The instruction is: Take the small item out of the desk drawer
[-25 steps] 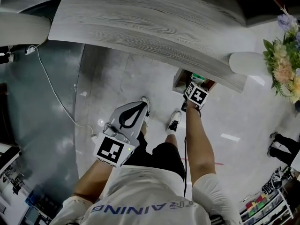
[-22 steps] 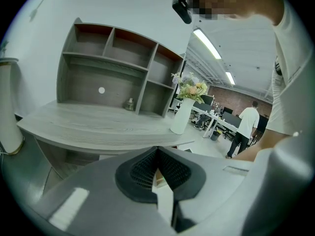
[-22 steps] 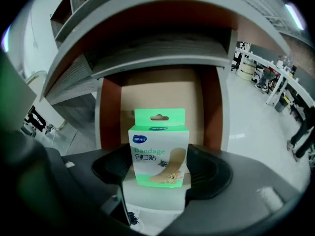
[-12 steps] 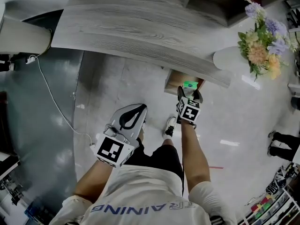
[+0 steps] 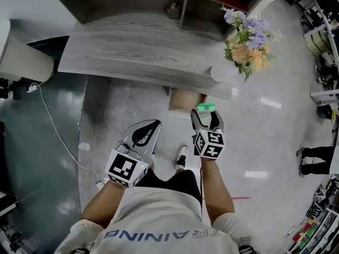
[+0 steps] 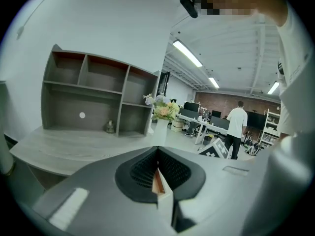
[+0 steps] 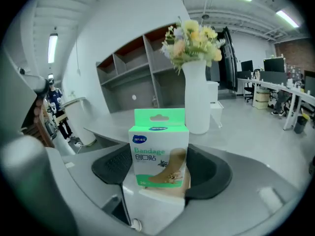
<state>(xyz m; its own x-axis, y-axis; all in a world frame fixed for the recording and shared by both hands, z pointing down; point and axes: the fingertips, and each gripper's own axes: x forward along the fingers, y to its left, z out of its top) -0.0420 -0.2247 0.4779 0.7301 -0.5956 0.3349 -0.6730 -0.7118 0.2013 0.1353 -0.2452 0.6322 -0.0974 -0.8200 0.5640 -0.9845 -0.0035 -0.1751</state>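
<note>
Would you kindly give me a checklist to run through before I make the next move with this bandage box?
1. Bandage box clamped in right gripper: ok.
2. Box out of the drawer: ok.
3. Drawer shut: not ok, it stands open.
4. Left gripper free: ok, jaws together, nothing held.
5. Bare space on desk: ok.
6. Box apart from the flowers: ok.

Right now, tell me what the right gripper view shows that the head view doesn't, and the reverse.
Right gripper view only: the word Bandage on the green box, with the jaws pressing its sides. Head view only: the open drawer under the desk, the left gripper, the person's shoe. Both: the green box, the flowers, the shelf unit.
</note>
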